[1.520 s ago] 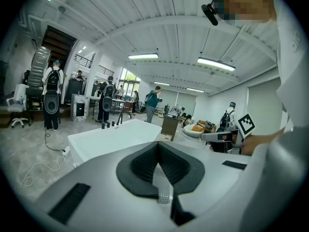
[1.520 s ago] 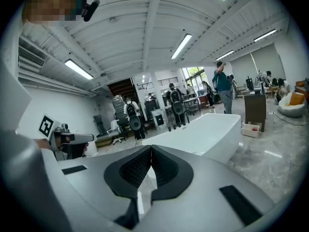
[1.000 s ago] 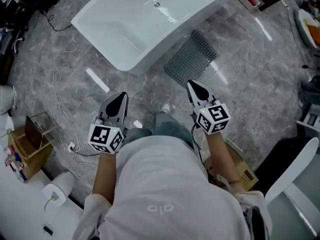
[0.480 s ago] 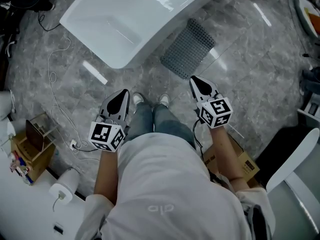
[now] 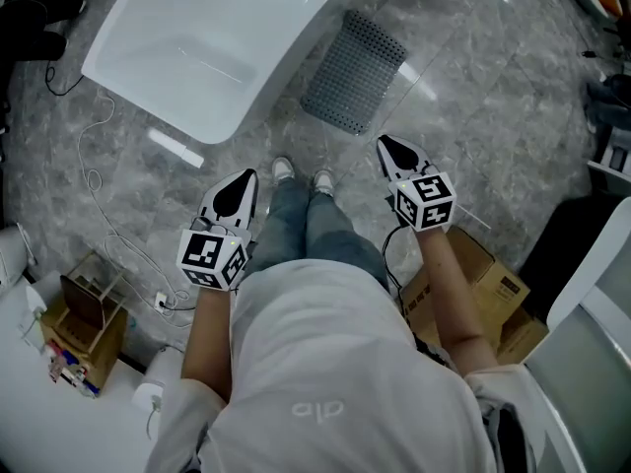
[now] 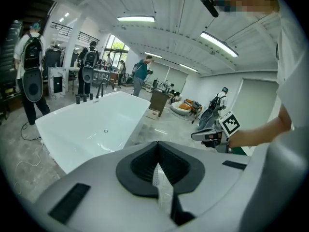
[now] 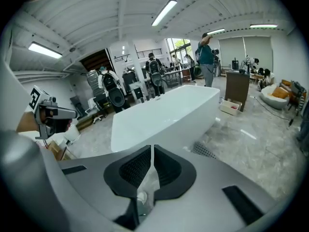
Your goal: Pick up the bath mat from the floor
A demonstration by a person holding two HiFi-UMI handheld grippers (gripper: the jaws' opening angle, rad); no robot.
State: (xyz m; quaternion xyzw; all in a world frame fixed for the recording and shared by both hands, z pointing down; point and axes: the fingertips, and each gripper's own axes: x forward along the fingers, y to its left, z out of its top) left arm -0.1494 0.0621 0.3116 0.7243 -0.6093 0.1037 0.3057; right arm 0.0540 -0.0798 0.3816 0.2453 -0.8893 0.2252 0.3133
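Observation:
The bath mat (image 5: 353,72) is a grey perforated rectangle lying flat on the marble floor beside the white bathtub (image 5: 197,28). A corner of this mat (image 7: 205,150) also shows in the right gripper view, past the tub (image 7: 164,112). My left gripper (image 5: 246,175) is held in front of me at the left, shut with nothing in it. My right gripper (image 5: 385,143) is at the right, also shut and empty, its tips short of the mat's near edge and above the floor. In their own views the left gripper (image 6: 157,144) and right gripper (image 7: 152,149) show pads closed together.
My shoes (image 5: 301,173) stand between the grippers. Cardboard boxes (image 5: 478,284) sit behind me at the right, a wooden rack (image 5: 89,318) at the left, with a white cable (image 5: 104,205) trailing over the floor. Several people stand far beyond the tub (image 6: 91,124).
Tub and mat have slid up and left in the head view, and my shoes have come into sight. Both grippers have dipped lower and stay shut.

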